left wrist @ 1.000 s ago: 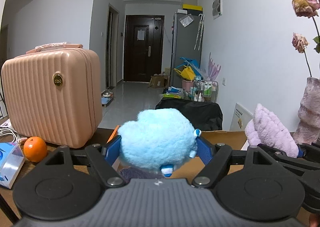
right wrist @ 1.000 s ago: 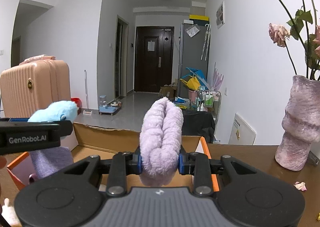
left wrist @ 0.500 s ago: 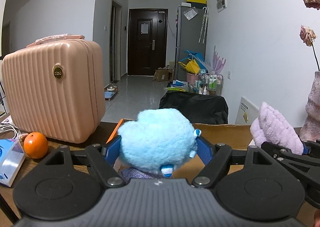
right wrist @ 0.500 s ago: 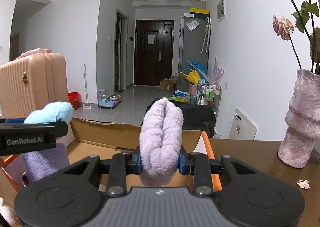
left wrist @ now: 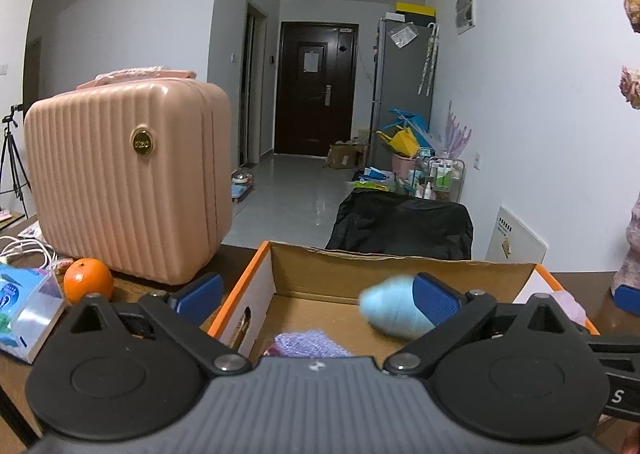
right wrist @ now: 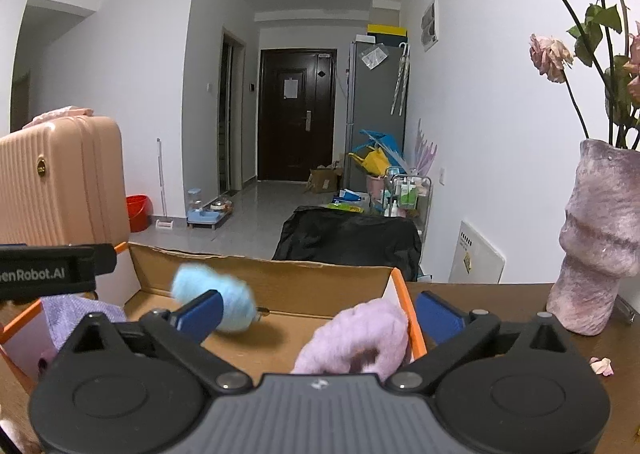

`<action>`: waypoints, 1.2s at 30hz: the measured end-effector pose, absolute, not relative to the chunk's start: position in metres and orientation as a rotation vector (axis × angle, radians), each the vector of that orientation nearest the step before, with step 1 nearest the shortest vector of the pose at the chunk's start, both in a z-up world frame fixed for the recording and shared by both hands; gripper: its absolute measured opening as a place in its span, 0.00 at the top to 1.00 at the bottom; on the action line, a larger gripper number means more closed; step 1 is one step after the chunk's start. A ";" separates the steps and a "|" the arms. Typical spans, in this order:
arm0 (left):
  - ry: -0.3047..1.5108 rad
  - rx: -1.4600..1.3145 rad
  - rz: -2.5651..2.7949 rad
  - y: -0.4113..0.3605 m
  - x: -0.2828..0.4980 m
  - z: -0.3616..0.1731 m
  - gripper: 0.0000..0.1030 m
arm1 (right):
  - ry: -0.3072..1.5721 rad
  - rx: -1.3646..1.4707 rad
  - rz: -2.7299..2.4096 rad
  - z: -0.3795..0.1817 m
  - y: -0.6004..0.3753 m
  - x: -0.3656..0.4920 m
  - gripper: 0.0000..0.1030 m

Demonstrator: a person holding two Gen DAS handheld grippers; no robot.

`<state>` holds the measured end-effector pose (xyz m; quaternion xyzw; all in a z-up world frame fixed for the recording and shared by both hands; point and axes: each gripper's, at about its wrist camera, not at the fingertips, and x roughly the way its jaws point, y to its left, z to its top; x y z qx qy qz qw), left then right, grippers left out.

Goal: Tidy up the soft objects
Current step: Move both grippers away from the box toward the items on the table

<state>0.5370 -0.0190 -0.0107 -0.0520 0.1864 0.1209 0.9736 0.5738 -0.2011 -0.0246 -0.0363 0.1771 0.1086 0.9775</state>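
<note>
Both tools are over the cardboard box [left wrist: 400, 266], the landmark for all places here, and the step in hand is the release of two soft things into it. The left tool [left wrist: 318, 294] is opening, its jaws now spread wide; the blue plush [left wrist: 394, 310] is free of the left pad and lies against the right one, blurred, low inside the box near its far wall. The right tool [right wrist: 318, 312] is opening too, jaws far apart, and the lilac plush [right wrist: 356, 338] sits between them without being pressed, at the right side of the box just beside the orange edge [right wrist: 412, 318]. A purple knitted piece [left wrist: 308, 344] already lies on the box floor at the near left.

To do this step well, I would keep both tools quiet above the box until each plush is really settled. The lilac one is the risk, I think: so close to the right rim, it may hang on it or roll out to the worktop [right wrist: 500, 294]. If so, a small push toward the box middle should help. Then lift the tools straight up, so that no fibre catches on a pad.
</note>
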 end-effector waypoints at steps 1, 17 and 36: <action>0.378 -0.109 0.246 -0.018 0.537 -0.011 0.00 | 0.360 -0.073 0.217 -0.025 -0.201 0.574 0.00; 0.374 -0.114 0.243 -0.019 0.534 -0.009 0.00 | 0.353 -0.074 0.212 -0.023 -0.201 0.569 0.00; 0.342 -0.111 0.247 -0.018 0.509 -0.005 0.00 | 0.328 -0.079 0.210 -0.019 -0.208 0.544 0.00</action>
